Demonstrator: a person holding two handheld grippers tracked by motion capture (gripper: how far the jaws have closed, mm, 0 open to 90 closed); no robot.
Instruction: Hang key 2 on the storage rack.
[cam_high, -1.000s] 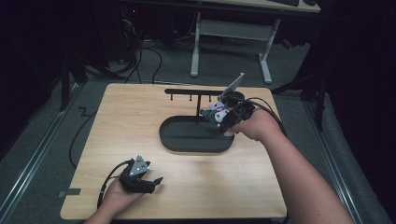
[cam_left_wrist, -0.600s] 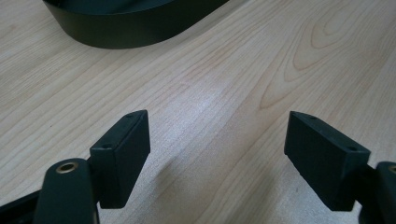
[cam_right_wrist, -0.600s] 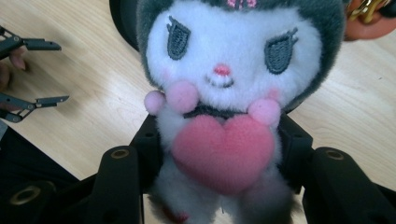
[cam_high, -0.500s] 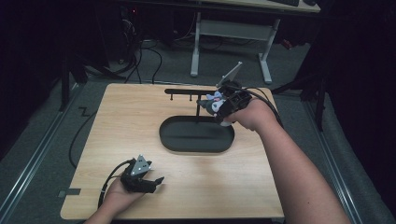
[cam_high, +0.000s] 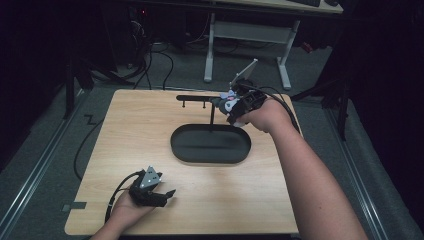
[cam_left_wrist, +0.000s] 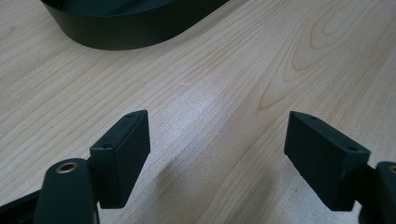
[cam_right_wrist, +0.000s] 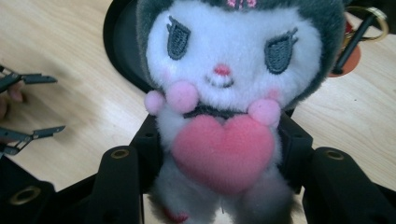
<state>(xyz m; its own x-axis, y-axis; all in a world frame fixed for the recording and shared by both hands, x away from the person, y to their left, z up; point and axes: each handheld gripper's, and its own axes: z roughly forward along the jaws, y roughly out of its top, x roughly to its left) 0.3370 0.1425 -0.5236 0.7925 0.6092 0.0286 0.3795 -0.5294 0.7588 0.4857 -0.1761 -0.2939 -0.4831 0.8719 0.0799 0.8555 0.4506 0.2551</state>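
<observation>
- The right gripper (cam_high: 231, 106), held in a person's hand at the far side of the pale wooden table (cam_high: 150, 135), is clenched around a small plush toy with a white face, dark grey hood and a pink felt heart on its chest (cam_right_wrist: 219, 93).
- In the right gripper view the jaws press the toy's body from both sides, just below its pink pompom hands; its head rises above the jaws.
- A gold key ring (cam_right_wrist: 369, 18) shows above and to the right of the toy's head.
- Directly ahead of this claw stands a thin black metal rack with a crossbar and short hanging pegs (cam_high: 200, 98), rising from a black oval tray (cam_high: 210, 145) that lies below and slightly nearer than the claw.
- The step in hand looks like hanging the toy on the rack by its ring.
- To do it well, I judge the grip should stay firm and low on the body so the ring hangs free above the jaws, then be brought level to a peg and slipped on before letting go.
- The risk is the soft body twisting in the jaws, turning the ring away from the peg.
- The left gripper (cam_high: 150, 187) rests at the near edge of the table, jaws spread wide with nothing between them, well apart from the tray.
</observation>
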